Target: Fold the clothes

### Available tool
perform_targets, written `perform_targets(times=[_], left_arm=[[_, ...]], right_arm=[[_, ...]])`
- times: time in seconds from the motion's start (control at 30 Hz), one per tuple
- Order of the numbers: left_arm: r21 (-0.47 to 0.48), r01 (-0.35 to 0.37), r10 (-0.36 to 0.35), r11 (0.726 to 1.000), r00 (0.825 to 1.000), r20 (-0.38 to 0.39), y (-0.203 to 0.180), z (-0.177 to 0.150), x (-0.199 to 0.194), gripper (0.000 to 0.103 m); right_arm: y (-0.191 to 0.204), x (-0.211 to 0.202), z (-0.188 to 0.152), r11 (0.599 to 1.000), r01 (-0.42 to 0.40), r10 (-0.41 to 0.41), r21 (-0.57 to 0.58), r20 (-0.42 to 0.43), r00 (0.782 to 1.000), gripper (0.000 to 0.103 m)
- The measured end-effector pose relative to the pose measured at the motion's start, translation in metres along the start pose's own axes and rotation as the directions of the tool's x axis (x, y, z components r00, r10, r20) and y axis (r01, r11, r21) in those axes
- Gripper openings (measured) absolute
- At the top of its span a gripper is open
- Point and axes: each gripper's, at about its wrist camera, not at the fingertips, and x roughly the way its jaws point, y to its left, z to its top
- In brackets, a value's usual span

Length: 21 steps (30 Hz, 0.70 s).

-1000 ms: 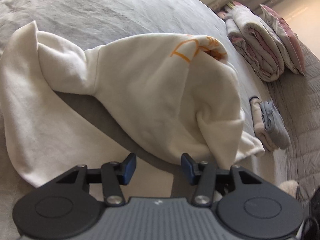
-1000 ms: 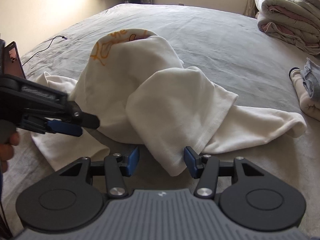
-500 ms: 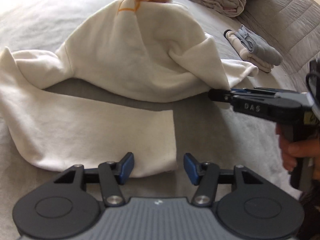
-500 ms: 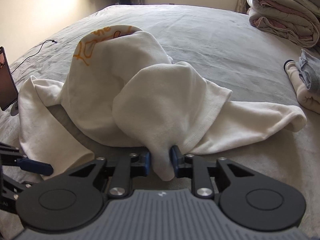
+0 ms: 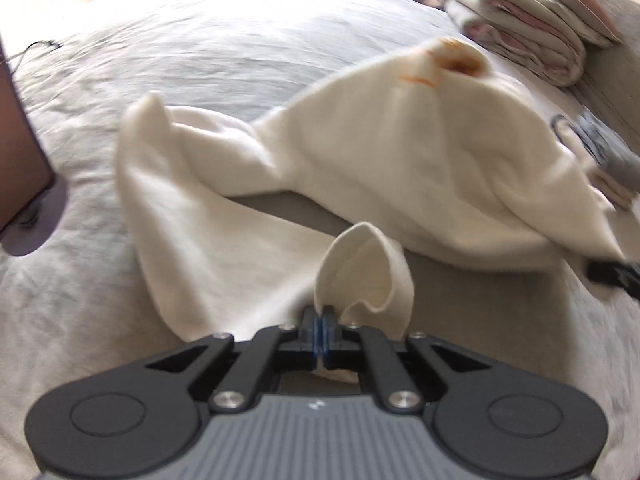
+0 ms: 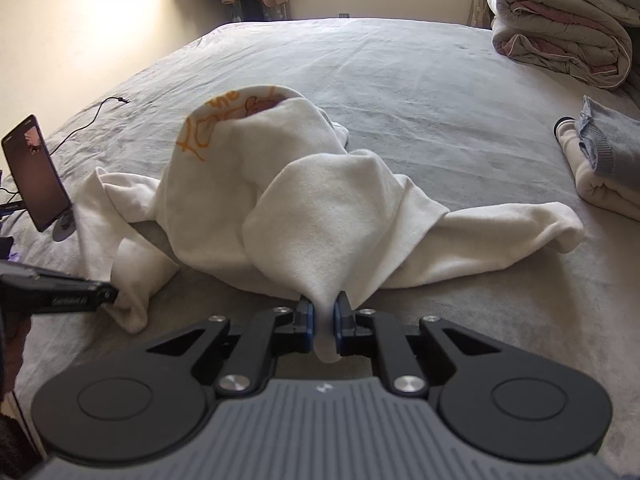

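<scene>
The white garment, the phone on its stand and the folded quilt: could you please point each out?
white garment (image 6: pixel 320 208), right wrist view, on the bunched fabric above the gripper.
phone (image 6: pixel 38 176), right wrist view, on its dark screen.
folded quilt (image 6: pixel 560 44), right wrist view, on its rolled front edge.

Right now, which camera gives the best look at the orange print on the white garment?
The right wrist view. There the orange print on the white garment is sharp, with line drawing and letters showing on the raised fold. The left wrist view shows the print only as a small, motion-blurred orange smudge near the garment's far edge.
</scene>
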Motion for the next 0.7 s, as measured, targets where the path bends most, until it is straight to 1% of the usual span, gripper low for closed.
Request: perform_targets(times=[0.07,0.17,0.2,0.27,0.33,0.47,0.57,0.63,0.7], left_arm=[[-0.027,-0.04,0.041,0.999,0.999,0.028,0.006,0.004,-0.001,0.003],[-0.045,-0.136,0.139,0.99,0.986,0.09,0.012,0.009,-0.006,0.002],[-0.054,-0.154,0.158,0.987,0.982,0.103,0.014,0.011,-0.008,0.002],[-0.075,-0.16,0.168,0.984,0.979,0.114,0.017,0.014,-0.012,0.002],[-0.087,-0.15,0.16,0.985,0.98,0.119,0.018,0.015,-0.018,0.003],[-0.105,-0.095,0.107,0.99,0.987,0.121,0.024,0.018,-0.027,0.004],[-0.107,-0.064,0.078,0.992,0.989,0.129,0.024,0.017,-0.033,0.007],[-0.107,-0.046,0.06,0.993,0.989,0.136,0.021,0.017,-0.037,0.011],[-0.114,-0.018,0.034,0.993,0.99,0.14,0.02,0.017,-0.039,0.019]], right_arm=[[0.002,-0.009,-0.001,1.0,-0.012,0.012,0.002,-0.002,1.0,0.012],[0.006,-0.021,-0.004,0.999,-0.039,0.039,0.005,-0.012,0.999,0.012],[0.007,-0.025,-0.006,0.999,-0.049,0.049,0.008,-0.017,0.999,0.012],[0.011,-0.032,-0.009,0.997,-0.074,0.074,0.012,-0.031,0.997,0.012],[0.016,-0.038,-0.014,0.996,-0.088,0.089,0.01,-0.05,0.995,0.012],[0.026,-0.048,-0.023,0.992,-0.125,0.125,0.001,-0.078,0.989,0.012],[0.035,-0.055,-0.029,0.988,-0.156,0.156,0.0,-0.095,0.983,0.012],[0.04,-0.06,-0.032,0.983,-0.181,0.18,0.001,-0.108,0.978,0.012],[0.044,-0.065,-0.035,0.979,-0.204,0.202,0.001,-0.122,0.972,0.012]])
